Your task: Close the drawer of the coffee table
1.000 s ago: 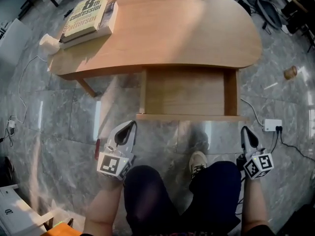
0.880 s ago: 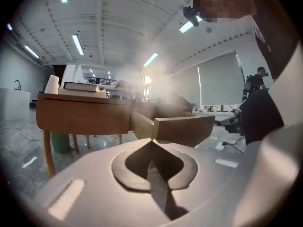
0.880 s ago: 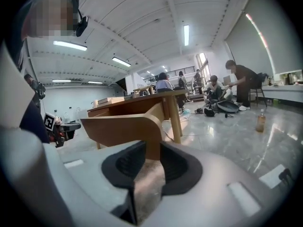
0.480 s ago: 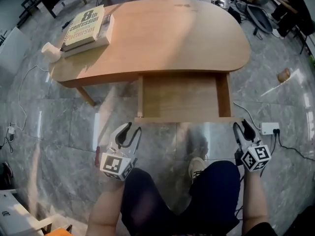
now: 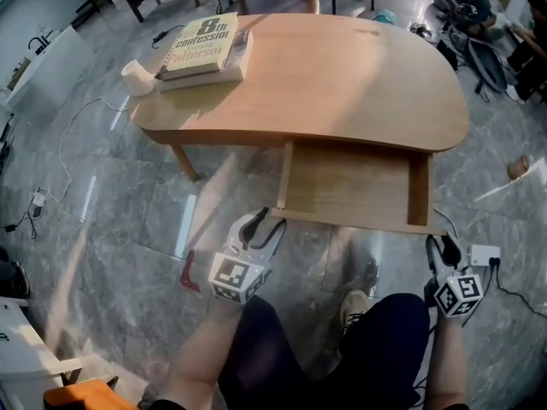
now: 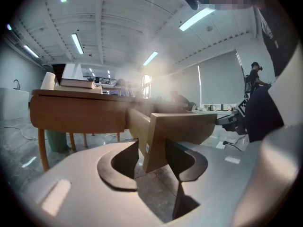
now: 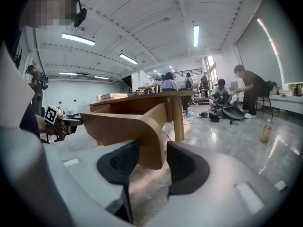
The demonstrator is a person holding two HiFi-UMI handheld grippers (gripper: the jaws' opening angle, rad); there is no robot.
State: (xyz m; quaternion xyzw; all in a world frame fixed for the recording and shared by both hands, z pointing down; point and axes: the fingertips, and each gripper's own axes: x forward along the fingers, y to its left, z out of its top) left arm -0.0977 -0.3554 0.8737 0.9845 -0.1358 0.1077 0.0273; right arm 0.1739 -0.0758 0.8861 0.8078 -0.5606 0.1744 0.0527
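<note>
Two sets of jaws, having just been opening, are standing wide, each lining up on a front corner of the drawer (image 5: pixel 350 186) and pressing on nothing: left gripper (image 5: pixel 265 224), right gripper (image 5: pixel 443 247). The drawer is sitting pulled out from under the table (image 5: pixel 342 75). I am judging that uneven pushing risks skewing and jamming it.

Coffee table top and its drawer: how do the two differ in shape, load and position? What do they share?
The table top has a rounded outline; the drawer is a straight-sided rectangle. The top bears stacked books and a white cup; the drawer's floor shows bare. The drawer sits lower, pulled out under the top's near edge. Both are light wood.
</note>
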